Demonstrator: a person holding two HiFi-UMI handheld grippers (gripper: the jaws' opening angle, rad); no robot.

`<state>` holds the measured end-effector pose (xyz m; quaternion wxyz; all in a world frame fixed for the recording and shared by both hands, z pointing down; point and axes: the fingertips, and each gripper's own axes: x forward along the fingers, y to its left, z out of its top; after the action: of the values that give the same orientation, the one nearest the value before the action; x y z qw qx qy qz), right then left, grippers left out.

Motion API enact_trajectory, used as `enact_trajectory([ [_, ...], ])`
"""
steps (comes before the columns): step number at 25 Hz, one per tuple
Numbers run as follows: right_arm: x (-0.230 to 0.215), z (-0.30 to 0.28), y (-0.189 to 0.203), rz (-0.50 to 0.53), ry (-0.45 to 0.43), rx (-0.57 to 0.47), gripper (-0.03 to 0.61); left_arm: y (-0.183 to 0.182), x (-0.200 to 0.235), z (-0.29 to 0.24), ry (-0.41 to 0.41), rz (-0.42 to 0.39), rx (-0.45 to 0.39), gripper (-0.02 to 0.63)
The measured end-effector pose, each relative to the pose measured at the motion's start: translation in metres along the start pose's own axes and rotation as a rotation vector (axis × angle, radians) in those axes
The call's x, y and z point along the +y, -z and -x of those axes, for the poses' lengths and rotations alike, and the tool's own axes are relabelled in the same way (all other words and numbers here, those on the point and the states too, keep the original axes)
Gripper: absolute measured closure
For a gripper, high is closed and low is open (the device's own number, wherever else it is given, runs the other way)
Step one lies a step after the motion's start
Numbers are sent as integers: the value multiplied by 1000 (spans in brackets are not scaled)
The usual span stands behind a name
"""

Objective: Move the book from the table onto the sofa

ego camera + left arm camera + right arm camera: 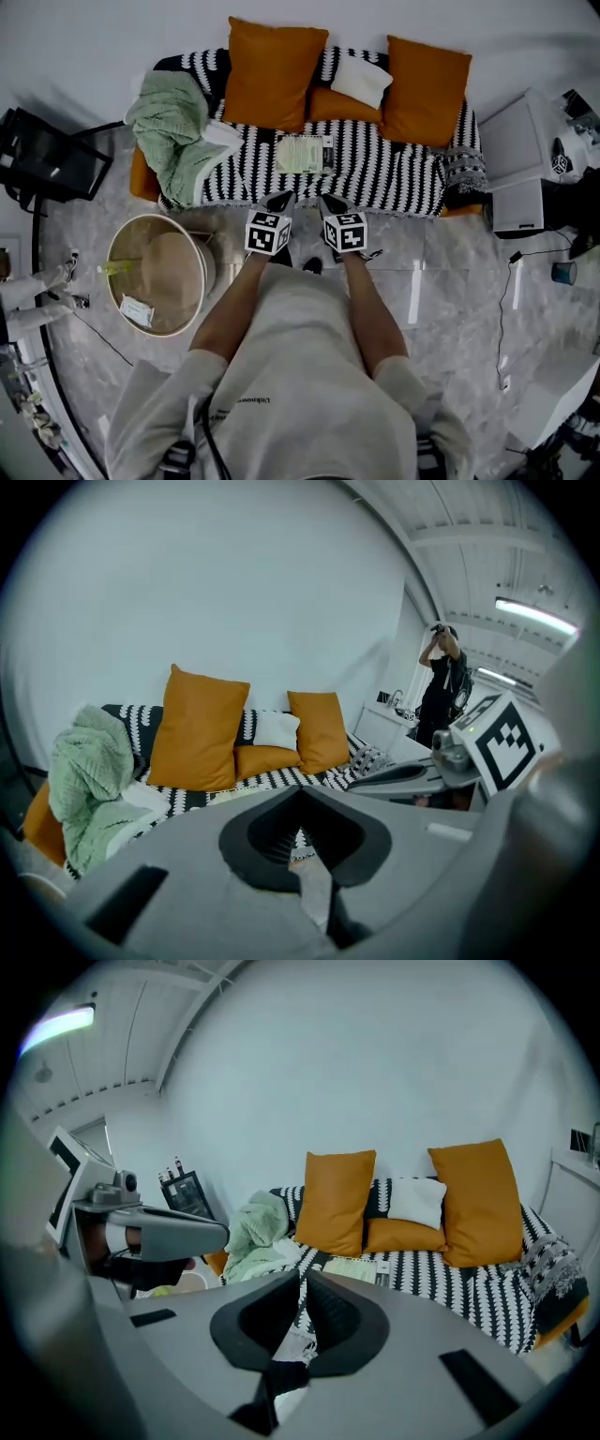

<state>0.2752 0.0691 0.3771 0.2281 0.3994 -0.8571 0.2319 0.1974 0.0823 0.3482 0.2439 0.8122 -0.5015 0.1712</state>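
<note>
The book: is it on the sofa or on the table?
On the sofa: the book lies flat on its striped seat, in front of the orange cushions.

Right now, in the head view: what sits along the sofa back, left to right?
green blanket → left orange cushion → white pillow → right orange cushion. The book lies on the sofa in front of the left cushion, so it is left out.

The head view looks steeply down over the person [300, 375] at the sofa [384, 176]. Both gripper views face the sofa from low and near, sharing its orange cushions [337, 1202].
</note>
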Motion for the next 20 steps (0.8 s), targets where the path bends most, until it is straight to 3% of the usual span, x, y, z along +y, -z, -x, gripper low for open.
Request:
enact_trajectory([
  [9, -14, 17, 11, -50, 7, -14, 571, 8, -19, -4, 23, -19, 13, 603],
  [20, -14, 13, 13, -8, 14, -2, 572, 18, 3, 5, -75, 25, 13, 603],
])
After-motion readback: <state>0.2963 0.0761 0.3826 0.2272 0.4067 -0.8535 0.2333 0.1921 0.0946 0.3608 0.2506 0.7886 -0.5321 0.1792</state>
